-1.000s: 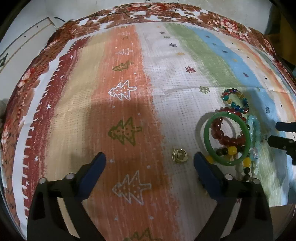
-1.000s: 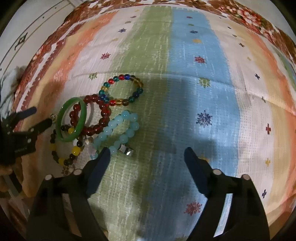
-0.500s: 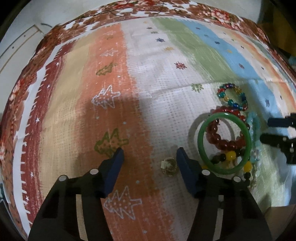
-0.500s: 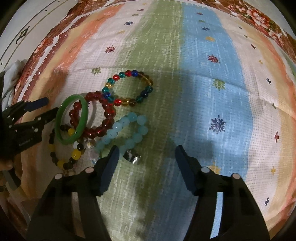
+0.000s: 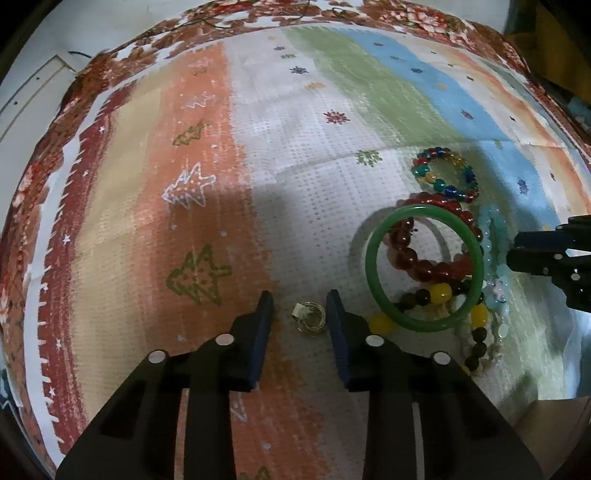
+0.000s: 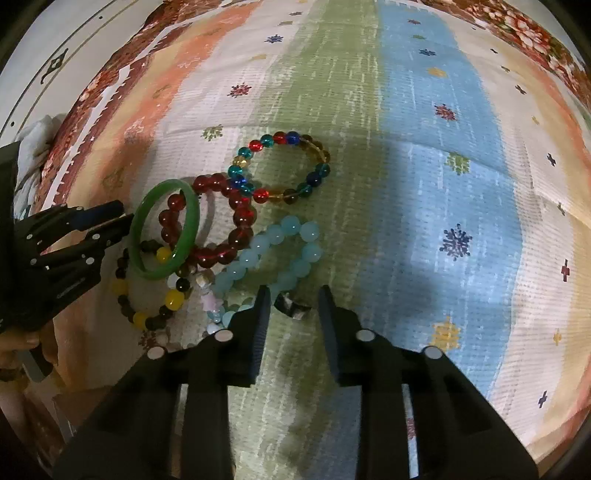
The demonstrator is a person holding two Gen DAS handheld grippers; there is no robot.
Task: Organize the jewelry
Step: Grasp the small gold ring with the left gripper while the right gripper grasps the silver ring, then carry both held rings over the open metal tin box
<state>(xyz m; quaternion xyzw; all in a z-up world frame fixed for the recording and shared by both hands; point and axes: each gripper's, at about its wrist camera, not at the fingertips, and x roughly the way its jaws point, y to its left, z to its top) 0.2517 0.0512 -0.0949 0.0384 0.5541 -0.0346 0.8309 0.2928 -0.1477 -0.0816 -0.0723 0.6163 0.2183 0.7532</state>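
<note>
A small gold ring (image 5: 309,317) lies on the striped cloth between the fingers of my left gripper (image 5: 300,309), which is partly open around it without touching. A small silver ring (image 6: 292,305) lies between the fingers of my right gripper (image 6: 293,300), also partly open around it. A pile of bracelets lies between the two: a green bangle (image 5: 424,271) (image 6: 166,229), a dark red bead bracelet (image 6: 229,221), a multicolour bead bracelet (image 6: 282,168), a pale blue bead bracelet (image 6: 273,254) and a yellow-and-dark bead bracelet (image 6: 147,295).
The striped cloth (image 5: 295,147) covers the table to its floral border (image 5: 406,14). The cloth's near right edge (image 5: 535,406) drops off beside the pile. A hand (image 6: 22,347) holds the left gripper at the left of the right wrist view.
Both grippers have narrowed from wide open and moved in, the left one around the gold ring, the right one around the silver ring. The bracelets have not moved.
</note>
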